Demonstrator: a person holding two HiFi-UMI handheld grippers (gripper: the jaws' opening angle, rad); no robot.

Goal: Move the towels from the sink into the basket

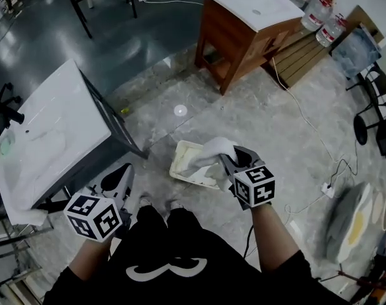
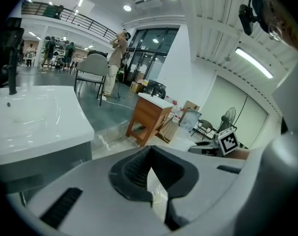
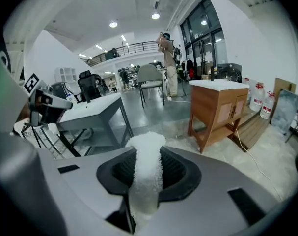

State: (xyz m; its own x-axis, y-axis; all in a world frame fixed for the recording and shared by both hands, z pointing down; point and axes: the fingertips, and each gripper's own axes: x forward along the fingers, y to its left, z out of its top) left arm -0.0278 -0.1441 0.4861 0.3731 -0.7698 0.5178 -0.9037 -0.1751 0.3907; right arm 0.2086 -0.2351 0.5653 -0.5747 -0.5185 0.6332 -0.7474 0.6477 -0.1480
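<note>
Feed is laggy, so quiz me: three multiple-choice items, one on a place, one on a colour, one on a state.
1. Where is the towel? A in the sink; B over the basket; C on the cabinet.
2. Its colour? A white; B blue; C red.
3. The right gripper is: A open; B shut on the towel; C out of view.
Key: 1 B, it hangs above the basket; 2 A, white in both views; 3 B, the jaws pinch it.
</note>
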